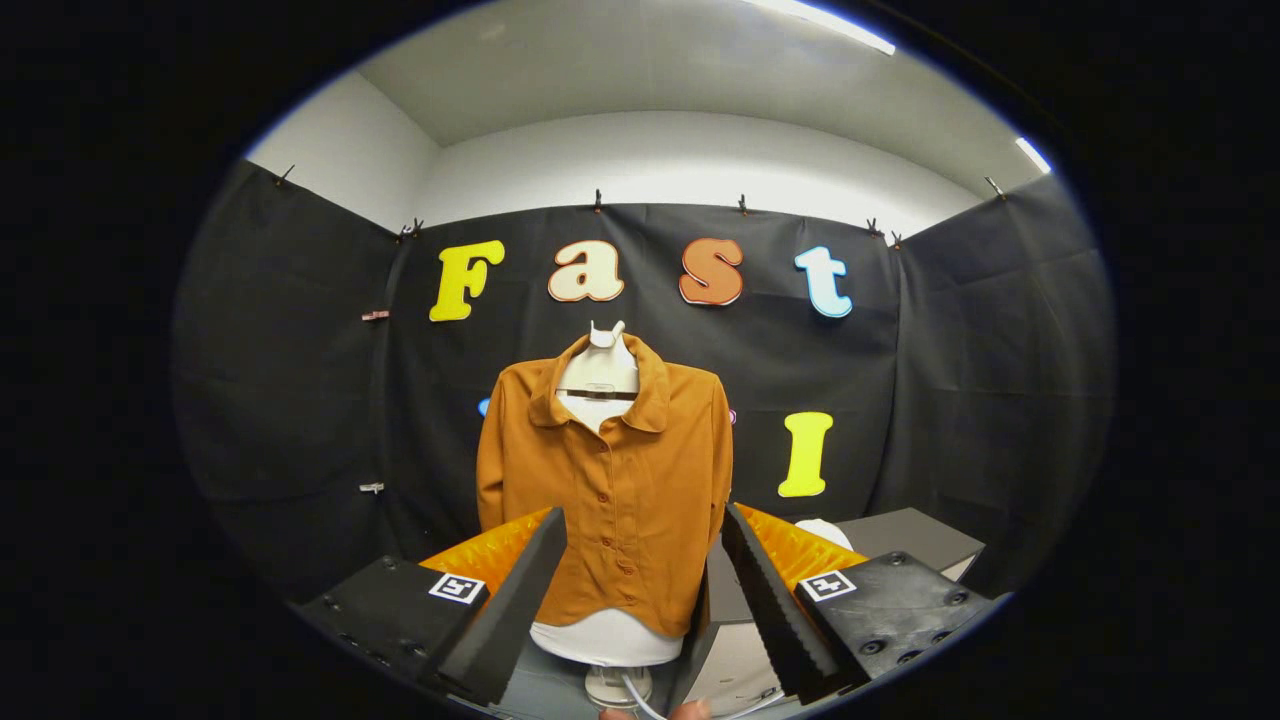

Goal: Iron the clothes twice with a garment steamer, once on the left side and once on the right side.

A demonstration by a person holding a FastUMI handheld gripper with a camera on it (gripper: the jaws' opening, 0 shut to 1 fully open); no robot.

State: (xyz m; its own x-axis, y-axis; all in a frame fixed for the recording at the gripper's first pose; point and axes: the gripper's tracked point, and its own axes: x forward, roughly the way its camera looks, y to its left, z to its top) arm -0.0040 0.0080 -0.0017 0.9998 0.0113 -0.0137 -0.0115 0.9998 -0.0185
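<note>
- Shirt, rust-orange, buttoned, on white mannequin torso; straight beyond the fingers, hem edges hidden behind them.
- Gripper spread wide, grasping nothing.
- Grey box right of the torso, partly hidden.
- White cable below the torso, cut off.
- Steamer hard to make out.

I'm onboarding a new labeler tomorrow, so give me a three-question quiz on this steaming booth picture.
1. True or false: the gripper has its fingers shut on the orange shirt.
2. What does the shirt hang on? A) a wall hook B) a white mannequin torso C) a chair
3. Fill in: the shirt's front is fastened with a row of ____.

Key: 1 false, the fingers stand open with nothing held and the shirt lies beyond them; 2 B; 3 buttons.
</note>
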